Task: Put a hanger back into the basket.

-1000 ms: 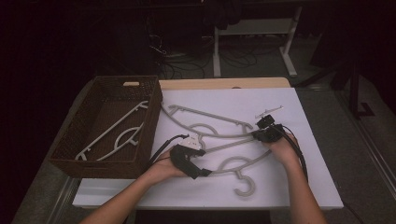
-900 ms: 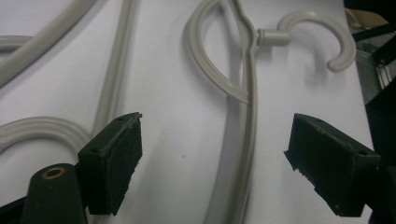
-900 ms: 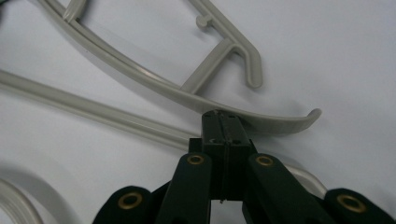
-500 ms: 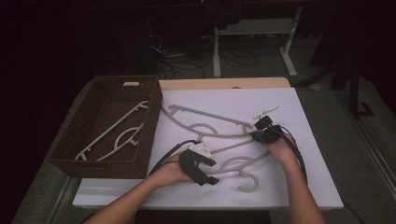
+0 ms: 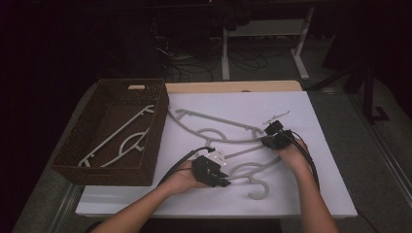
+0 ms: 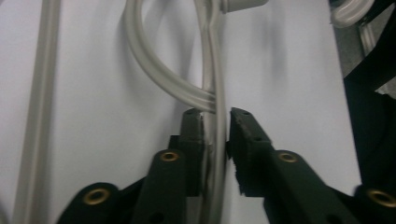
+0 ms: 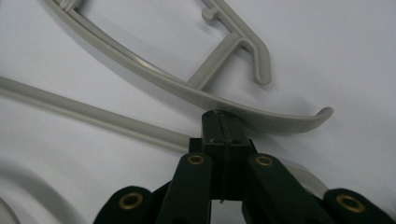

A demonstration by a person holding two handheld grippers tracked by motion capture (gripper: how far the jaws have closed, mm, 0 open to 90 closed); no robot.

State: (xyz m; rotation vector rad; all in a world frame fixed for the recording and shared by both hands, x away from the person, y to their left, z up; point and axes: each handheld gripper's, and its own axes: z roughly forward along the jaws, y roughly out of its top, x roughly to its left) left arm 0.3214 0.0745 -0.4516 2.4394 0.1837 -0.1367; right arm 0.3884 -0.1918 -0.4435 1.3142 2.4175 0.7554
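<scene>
A white sheet covers the desk point(image 5: 320, 121), and two grey plastic hangers lie on it. The near hanger point(image 5: 252, 171) lies toward the front edge, its hook curling toward the person; the far hanger point(image 5: 214, 127) lies behind it, stretching from beside the basket toward the right gripper.

The left gripper point(image 5: 224, 180) sits at the near hanger's left part, held in the person's left hand point(image 5: 187, 175). In the left gripper view its fingers point(image 6: 192, 140) stand on either side of the hanger's thin bar point(image 6: 214, 116), just below where a curved loop joins it. The left finger touches the bar; a narrow gap shows beside the right one, so the fingers are released around the bar rather than clamped on it.

The right gripper point(image 5: 267, 141) rests at the right ends of the hangers, in the right hand point(image 5: 291, 154). In the right gripper view its fingers point(image 7: 212, 140) are pressed together, their tips at the underside of a curved hanger arm point(image 7: 196, 93). Whether they pinch a thin edge of that arm or merely touch it is hard to tell.

A brown wicker basket point(image 5: 73, 160) stands at the left of the desk with a third hanger point(image 5: 119, 141) lying inside it.
</scene>
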